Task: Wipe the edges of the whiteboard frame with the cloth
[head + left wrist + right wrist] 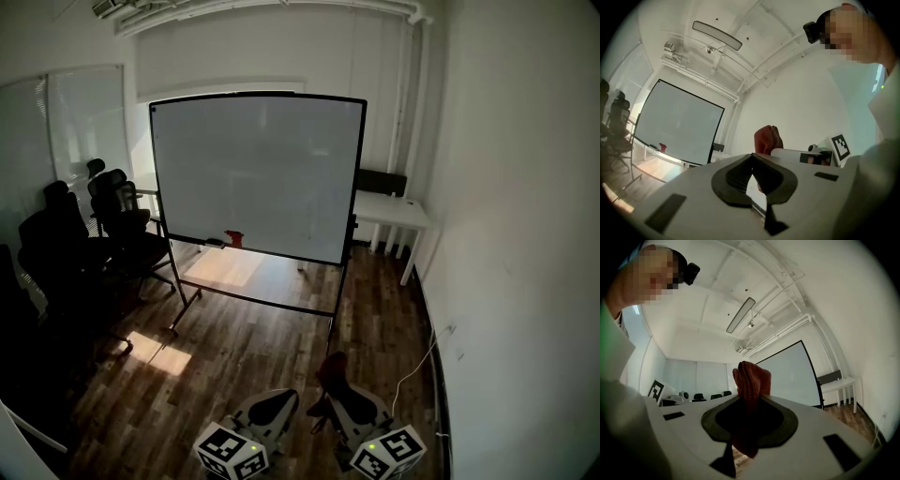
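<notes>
The red cloth, soft and light, is pinched at its middle by the right hand-held gripper and will likely bunch against the whiteboard frame; the left hand-held gripper is closed on nothing.

Held low side by side, the left gripper is closed empty, while the right gripper clamps the cloth.

White grippers, black-and-white marker cubes
</notes>
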A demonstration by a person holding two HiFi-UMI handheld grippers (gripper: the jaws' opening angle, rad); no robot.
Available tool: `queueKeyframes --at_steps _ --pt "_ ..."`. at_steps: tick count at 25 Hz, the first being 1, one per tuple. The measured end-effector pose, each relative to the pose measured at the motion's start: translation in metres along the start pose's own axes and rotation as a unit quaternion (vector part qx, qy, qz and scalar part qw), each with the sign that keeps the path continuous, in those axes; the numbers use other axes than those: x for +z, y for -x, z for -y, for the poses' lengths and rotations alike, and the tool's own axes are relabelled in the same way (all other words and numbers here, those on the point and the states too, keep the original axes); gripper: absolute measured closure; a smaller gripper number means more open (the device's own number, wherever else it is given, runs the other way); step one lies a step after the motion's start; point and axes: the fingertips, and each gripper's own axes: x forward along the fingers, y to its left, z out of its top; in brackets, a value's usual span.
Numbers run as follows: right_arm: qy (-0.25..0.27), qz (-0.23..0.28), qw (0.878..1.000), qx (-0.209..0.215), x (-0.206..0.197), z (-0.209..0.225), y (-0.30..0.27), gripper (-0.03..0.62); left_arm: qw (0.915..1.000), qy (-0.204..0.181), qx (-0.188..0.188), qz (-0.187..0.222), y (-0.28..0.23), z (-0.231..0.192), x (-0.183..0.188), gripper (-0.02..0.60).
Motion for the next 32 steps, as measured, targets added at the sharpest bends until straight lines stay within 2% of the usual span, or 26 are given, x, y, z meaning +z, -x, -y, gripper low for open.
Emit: queueKeyframes --at_steps 4,7,12,22,28,32 --pt "-0.002 0.001 1.000 -0.004 -0.002 0.001 0.001 0.520 0.9999 0.007 -0.001 0.010 0.002 -0.003 0.003 0.574" --pt "0.000 0.000 1.000 -0.005 -0.005 0.004 0.000 0.520 0.9997 0.017 0.015 0.004 0.003 -0.015 0.004 0.574" --pt "0.003 -0.003 1.000 0.000 -0.005 0.014 0.002 0.520 0.9991 0.006 0.041 0.002 -0.005 -0.026 0.006 0.574" --pt "-0.016 0.028 0.999 -0.015 0.021 0.079 0.029 0.520 0.9977 -0.013 0.065 0.007 -0.042 -0.014 0.005 0.574" --pt "-0.015 0.020 1.000 -0.003 0.021 0.097 0.019 0.520 0.9980 -0.015 0.061 0.000 -0.077 -0.013 0.003 0.575" --pt "-0.010 0.016 1.000 -0.004 0.016 0.110 0.002 0.520 0.9986 -0.014 0.052 0.000 -0.099 -0.027 0.001 0.574"
